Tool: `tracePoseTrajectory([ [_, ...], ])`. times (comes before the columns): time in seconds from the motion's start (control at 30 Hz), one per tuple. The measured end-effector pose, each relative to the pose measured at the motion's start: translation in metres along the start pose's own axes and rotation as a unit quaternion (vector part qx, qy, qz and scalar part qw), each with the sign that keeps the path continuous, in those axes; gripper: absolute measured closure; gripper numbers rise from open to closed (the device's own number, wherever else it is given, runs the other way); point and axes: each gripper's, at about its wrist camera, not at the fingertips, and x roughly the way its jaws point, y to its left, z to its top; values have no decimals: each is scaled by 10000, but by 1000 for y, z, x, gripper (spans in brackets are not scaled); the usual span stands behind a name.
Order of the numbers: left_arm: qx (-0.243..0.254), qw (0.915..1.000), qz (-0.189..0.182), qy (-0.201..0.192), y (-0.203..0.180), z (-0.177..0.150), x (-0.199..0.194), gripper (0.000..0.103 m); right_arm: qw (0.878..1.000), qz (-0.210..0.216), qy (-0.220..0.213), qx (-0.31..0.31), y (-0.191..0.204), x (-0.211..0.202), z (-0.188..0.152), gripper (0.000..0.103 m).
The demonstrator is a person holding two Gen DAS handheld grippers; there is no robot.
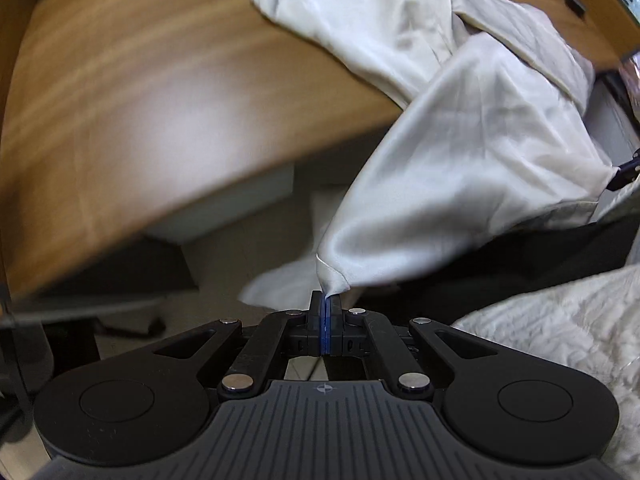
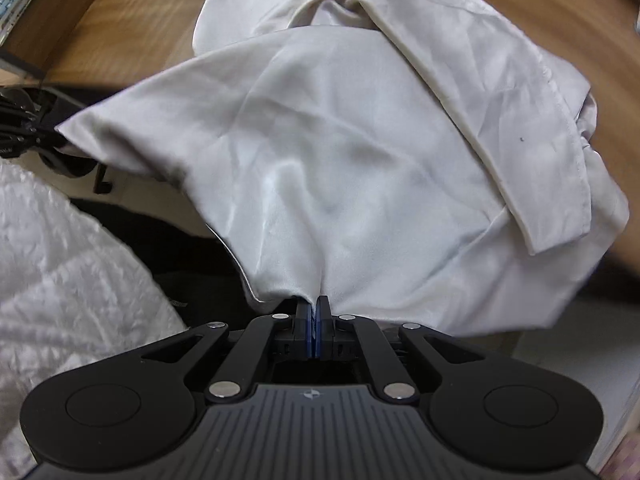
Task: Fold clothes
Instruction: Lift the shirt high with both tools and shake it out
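Garment (image 1: pixel 460 152), pale and silky, draped off the near edge of the wooden table (image 1: pixel 120 120); my left gripper (image 1: pixel 327 300) and right gripper (image 2: pixel 314 306) each pinch a corner of it.

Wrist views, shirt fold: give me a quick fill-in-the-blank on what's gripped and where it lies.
1. Both grippers are shut on the same ____ garment.
2. The left gripper pinches a ____ of the fabric, not its middle.
3. The far part of the garment lies on a ____ table.
4. Seen from the right gripper, the other gripper holds the cloth at the ____ edge of the view.

Missing words: white; corner; wooden; left
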Motion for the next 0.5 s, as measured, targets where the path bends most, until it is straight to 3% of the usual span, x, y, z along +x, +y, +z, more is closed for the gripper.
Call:
tracePoseTrajectory([
  [0.2,-49,10000,-48,71,6,-23,-11,103,9999,33,119,91,42,-3,-25,102],
  [0.5,-449,9984,170,-304,17,-36,-27,103,9997,-152,-72,-152,63,-12,-11,102],
])
